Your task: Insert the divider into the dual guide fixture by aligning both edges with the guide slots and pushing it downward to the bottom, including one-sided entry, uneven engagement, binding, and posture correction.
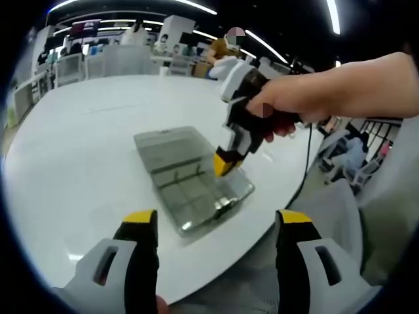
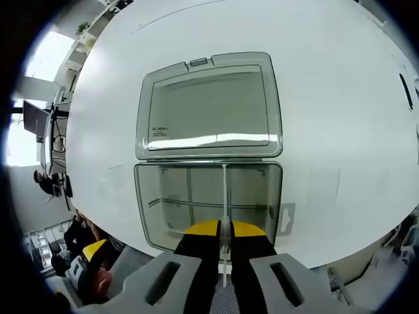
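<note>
clamped edge-on between our right gripper (image 2: 224,230) jaws, the thin divider (image 2: 225,196) runs straight ahead over the open clear box (image 2: 208,203) on the white table (image 2: 340,118). our left gripper (image 1: 216,226) hangs back, jaws wide and empty, so the right does the pushing.

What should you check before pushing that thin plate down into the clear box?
1. Lid open and out of the way: ok, it lies flat behind the box.
2. Plate held firmly: ok, the right gripper is shut on the thin plate.
3. Plate standing straight over the box: ok, it runs straight across the box in the right gripper view.
4. Both plate edges in their slots: cannot tell, the slots are too small to see.
5. Left gripper clear of the box: ok, it is open and back from it.
6. Box resting flat on the table: ok.
</note>
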`<state>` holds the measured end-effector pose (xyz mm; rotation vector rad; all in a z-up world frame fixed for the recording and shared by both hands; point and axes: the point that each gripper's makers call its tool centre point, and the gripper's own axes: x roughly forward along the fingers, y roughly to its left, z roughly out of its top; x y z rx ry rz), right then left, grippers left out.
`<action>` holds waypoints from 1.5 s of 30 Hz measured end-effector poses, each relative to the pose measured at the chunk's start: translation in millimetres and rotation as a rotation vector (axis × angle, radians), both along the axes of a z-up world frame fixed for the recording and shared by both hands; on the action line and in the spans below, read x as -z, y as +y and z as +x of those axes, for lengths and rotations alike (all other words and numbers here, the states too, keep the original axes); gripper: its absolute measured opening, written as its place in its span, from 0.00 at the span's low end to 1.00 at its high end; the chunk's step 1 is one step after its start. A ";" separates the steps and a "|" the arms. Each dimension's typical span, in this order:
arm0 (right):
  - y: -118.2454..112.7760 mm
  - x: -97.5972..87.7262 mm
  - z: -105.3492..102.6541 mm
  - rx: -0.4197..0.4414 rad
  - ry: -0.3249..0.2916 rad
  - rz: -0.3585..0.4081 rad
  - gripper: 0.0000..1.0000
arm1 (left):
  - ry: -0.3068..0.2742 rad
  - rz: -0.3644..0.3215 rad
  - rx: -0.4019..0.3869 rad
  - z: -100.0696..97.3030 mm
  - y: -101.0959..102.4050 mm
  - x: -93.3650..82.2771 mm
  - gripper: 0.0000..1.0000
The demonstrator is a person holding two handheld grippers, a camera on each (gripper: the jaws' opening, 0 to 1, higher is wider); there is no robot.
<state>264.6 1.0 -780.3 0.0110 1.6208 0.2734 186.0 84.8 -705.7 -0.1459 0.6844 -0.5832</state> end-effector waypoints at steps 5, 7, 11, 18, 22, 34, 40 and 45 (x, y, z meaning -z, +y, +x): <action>0.0 2.5 0.3 0.006 0.002 0.002 0.00 | 0.002 -0.001 -0.005 -0.3 1.8 0.0 0.71; 0.5 3.1 0.1 0.004 0.003 0.002 0.00 | 0.004 -0.001 -0.007 -0.5 2.3 0.6 0.71; 0.6 3.7 0.1 -0.001 0.004 0.000 0.00 | 0.007 -0.001 -0.011 -1.3 2.4 1.3 0.70; 1.9 -1.6 -6.3 0.001 0.009 0.001 0.00 | 0.007 0.000 -0.011 -1.7 1.8 0.9 0.70; 2.4 -1.1 -7.3 0.002 0.009 0.003 0.00 | 0.007 -0.001 -0.012 -0.6 1.5 0.8 0.70; 1.4 3.2 -6.1 -0.001 0.006 0.000 0.00 | 0.013 0.001 -0.016 -1.4 3.2 2.2 0.70; 1.6 4.1 -7.4 -0.004 0.005 -0.002 0.00 | 0.016 -0.002 -0.018 -0.9 3.9 2.8 0.70; 1.8 4.1 -8.6 -0.009 0.006 -0.007 0.00 | 0.016 -0.001 -0.017 -0.8 3.2 2.8 0.70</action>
